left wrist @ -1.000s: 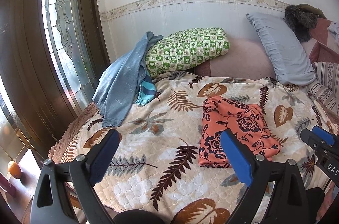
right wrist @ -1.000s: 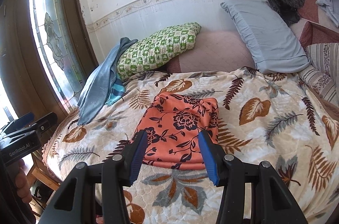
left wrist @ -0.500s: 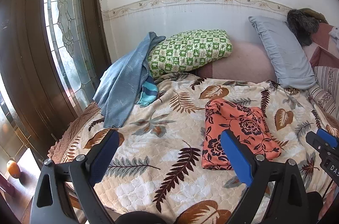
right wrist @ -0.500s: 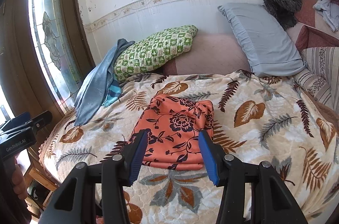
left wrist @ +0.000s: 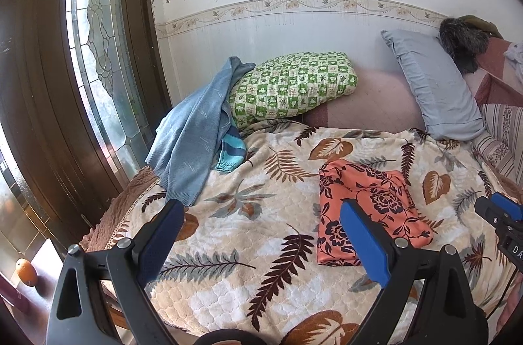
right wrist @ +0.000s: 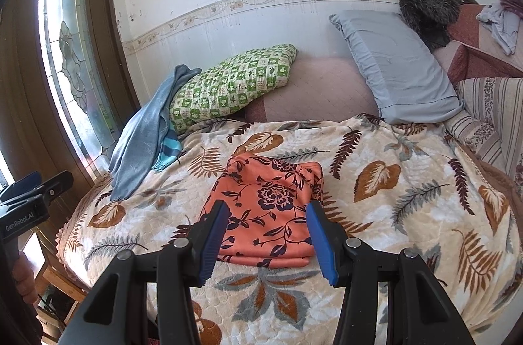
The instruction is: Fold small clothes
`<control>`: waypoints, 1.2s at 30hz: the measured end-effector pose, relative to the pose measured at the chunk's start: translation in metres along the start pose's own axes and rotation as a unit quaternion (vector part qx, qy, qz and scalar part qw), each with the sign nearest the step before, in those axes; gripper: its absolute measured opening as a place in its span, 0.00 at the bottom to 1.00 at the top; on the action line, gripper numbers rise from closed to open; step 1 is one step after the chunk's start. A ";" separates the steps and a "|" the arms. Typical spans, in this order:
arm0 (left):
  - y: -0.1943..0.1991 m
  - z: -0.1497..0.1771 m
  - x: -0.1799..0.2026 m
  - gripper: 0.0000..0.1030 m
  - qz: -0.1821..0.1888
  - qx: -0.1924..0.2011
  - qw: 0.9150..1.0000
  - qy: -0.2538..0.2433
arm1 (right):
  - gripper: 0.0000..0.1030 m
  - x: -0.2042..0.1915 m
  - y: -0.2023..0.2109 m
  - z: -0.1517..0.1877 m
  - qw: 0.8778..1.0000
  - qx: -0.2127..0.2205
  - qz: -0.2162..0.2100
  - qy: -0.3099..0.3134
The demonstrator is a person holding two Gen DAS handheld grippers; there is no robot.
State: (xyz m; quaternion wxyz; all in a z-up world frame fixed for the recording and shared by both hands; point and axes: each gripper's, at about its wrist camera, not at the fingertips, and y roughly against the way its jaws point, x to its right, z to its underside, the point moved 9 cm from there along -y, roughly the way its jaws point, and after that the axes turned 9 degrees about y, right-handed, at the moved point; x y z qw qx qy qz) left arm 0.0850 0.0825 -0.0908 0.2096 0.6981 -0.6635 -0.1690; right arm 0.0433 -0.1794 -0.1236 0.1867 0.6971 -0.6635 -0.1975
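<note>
Both tongs, left [left wrist: 261, 234] and right [right wrist: 266, 234], gaping and empty above folded floral cloth [right wrist: 271, 207] mid-blanket [right wrist: 408, 191].

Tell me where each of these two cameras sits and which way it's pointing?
Left wrist: rides the left gripper, looking forward and down over the bed; its own open blue fingers show, the right gripper at the edge.
Right wrist: rides the right gripper, aimed at the folded orange floral garment; the left gripper shows.
Shared: garment, green checked pillow.
</note>
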 end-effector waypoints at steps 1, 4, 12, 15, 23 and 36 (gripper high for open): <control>0.002 -0.001 0.000 0.93 0.001 0.002 1.000 0.000 | 0.52 -0.001 0.001 -0.003 1.000 0.004 -0.001 0.003; 0.005 -0.004 0.001 0.93 -0.004 0.002 1.000 -0.005 | 0.52 -0.004 0.003 -0.010 1.000 0.012 -0.009 0.008; -0.001 -0.008 0.006 0.93 -0.009 -0.006 1.000 -0.011 | 0.52 -0.006 -0.026 -0.012 0.999 0.000 -0.038 -0.004; -0.008 -0.013 0.010 0.93 -0.005 -0.008 1.000 0.001 | 0.52 -0.004 -0.036 -0.010 0.999 -0.006 -0.037 0.009; -0.022 -0.025 0.024 0.93 0.011 0.000 1.000 0.013 | 0.52 0.019 -0.060 -0.006 0.999 -0.019 -0.039 -0.006; -0.099 -0.025 0.022 0.93 0.049 -0.052 0.996 0.045 | 0.52 0.037 -0.113 -0.005 0.999 -0.044 -0.021 -0.007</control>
